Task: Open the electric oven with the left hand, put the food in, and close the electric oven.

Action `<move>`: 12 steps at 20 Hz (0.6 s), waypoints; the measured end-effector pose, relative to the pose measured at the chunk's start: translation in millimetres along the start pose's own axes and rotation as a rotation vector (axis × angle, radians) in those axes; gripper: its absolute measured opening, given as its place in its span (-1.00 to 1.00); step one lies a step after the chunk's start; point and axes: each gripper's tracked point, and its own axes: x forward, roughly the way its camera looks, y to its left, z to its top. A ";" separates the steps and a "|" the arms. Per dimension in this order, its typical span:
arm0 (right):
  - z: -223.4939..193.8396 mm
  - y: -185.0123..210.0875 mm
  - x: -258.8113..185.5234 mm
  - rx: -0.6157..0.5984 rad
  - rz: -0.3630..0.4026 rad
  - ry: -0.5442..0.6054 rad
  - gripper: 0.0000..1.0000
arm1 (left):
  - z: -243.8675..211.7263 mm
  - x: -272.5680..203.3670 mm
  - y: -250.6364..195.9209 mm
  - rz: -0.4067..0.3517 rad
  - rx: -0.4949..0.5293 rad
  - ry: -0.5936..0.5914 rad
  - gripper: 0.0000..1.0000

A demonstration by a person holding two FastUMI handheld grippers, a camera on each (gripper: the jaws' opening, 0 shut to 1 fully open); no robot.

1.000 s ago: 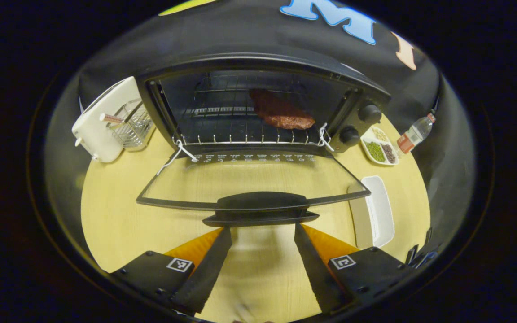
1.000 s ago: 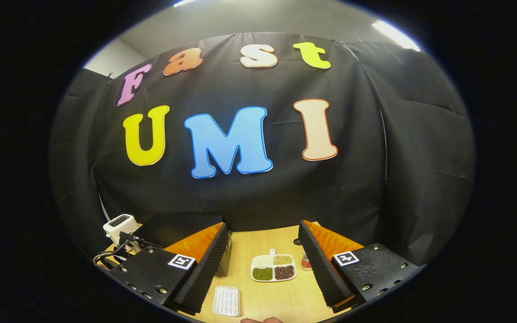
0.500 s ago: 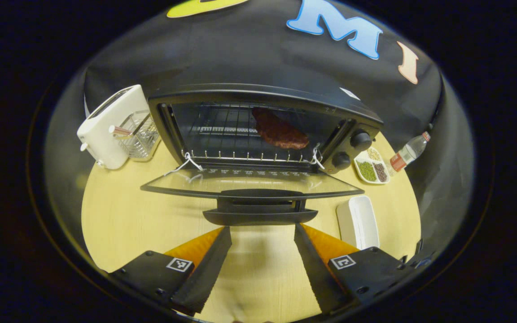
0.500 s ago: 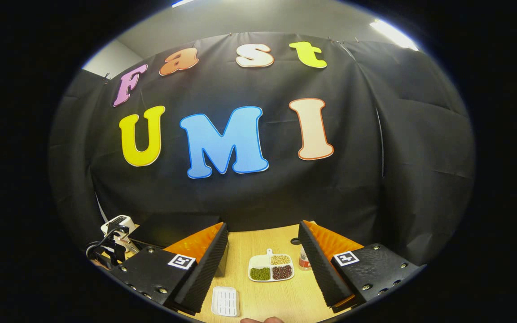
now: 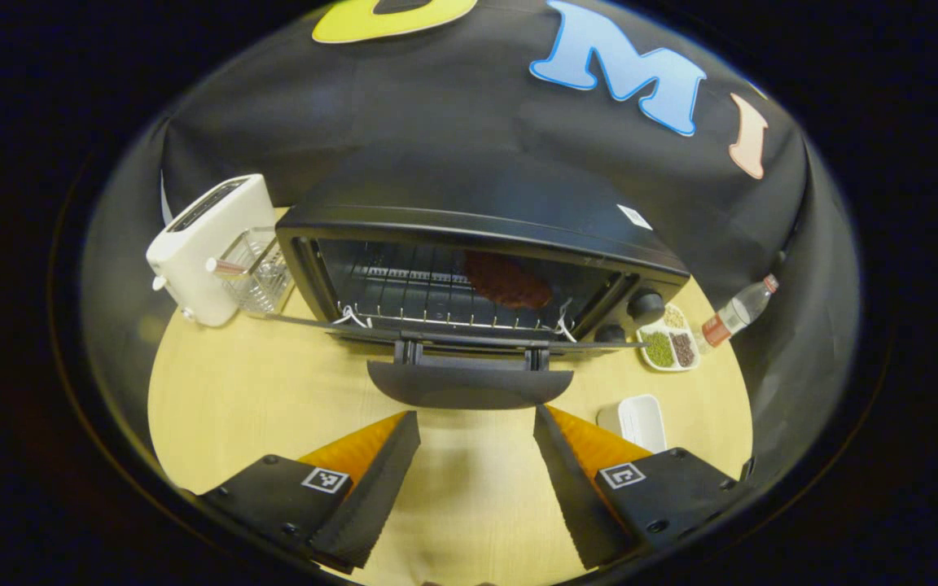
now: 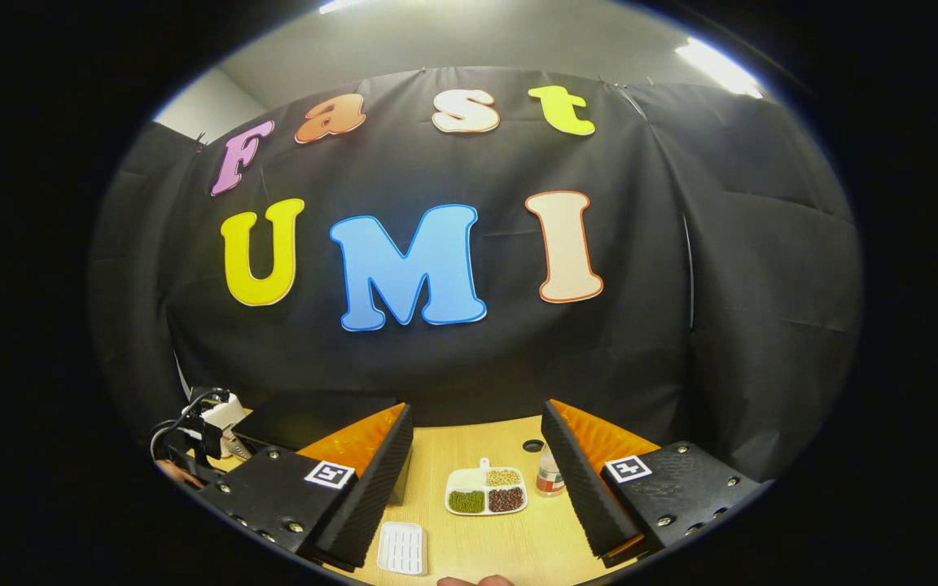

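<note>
The black electric oven [image 5: 485,195] stands at the back of the wooden table [image 5: 233,407]. Its glass door [image 5: 453,335] hangs open, lying about flat and seen edge-on. The door's handle [image 5: 469,384] faces me, just above and beyond my left gripper [image 5: 475,480], which is open and empty. A reddish-brown piece of food [image 5: 508,281] lies on the wire rack inside, towards the right. My right gripper [image 6: 477,480] is open and empty, held above the table and pointing at the booth wall. The oven's top [image 6: 306,415] shows at its left.
A white toaster [image 5: 204,244] and a wire basket [image 5: 257,273] stand left of the oven. To its right are a divided dish of beans [image 5: 668,348] [image 6: 485,495], a bottle [image 5: 734,313] [image 6: 550,476] and a white tray [image 5: 638,419] [image 6: 401,548].
The left gripper view has sunk and pulled back: the door's glass, first seen from above, now shows edge-on, and the handle's underside faces me. The right gripper has barely shifted.
</note>
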 end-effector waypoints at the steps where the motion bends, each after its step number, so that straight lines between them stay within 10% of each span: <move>1: -0.3 -1.8 -1.9 -0.006 -0.002 0.000 0.92 | 4.6 1.4 -2.7 -0.003 -0.003 -0.008 0.92; 12: 5.6 -5.8 -12.3 -0.003 0.017 -0.018 0.92 | 75.2 -74.3 -29.5 0.002 0.025 -0.309 0.99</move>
